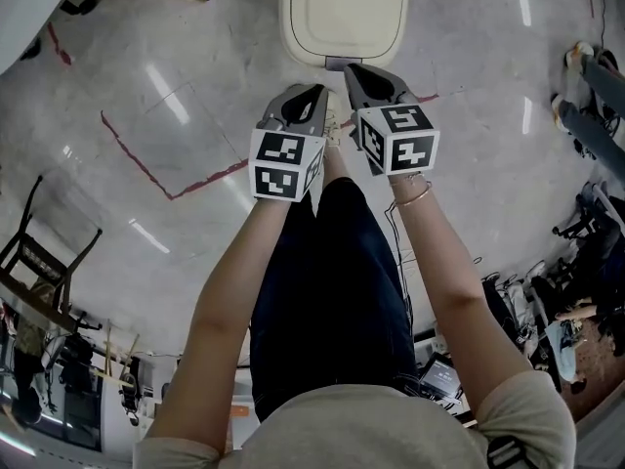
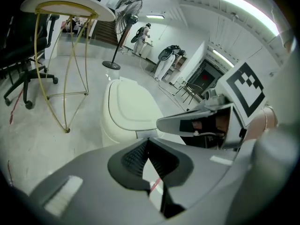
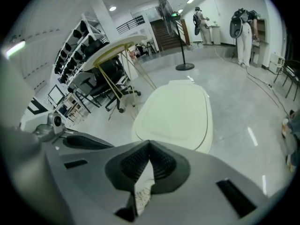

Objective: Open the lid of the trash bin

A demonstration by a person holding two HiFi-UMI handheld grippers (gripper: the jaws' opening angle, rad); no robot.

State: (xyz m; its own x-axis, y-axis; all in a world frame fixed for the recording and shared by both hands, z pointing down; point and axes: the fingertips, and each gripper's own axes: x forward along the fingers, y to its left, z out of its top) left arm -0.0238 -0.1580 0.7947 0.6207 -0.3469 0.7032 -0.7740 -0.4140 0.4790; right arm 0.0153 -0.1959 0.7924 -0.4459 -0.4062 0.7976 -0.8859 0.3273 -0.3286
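Note:
The cream trash bin stands on the floor straight ahead, with its lid down flat. In the left gripper view the trash bin sits just beyond my left gripper. In the right gripper view the lid lies right past my right gripper. In the head view my left gripper hangs short of the bin's near edge. My right gripper reaches that edge by the small front tab. The jaws of both meet at the tips with nothing between them.
A red tape line crosses the floor on the left. A round table on thin yellow legs, an office chair and a standing fan lie beyond the bin. People stand far back. A dark chair is at left.

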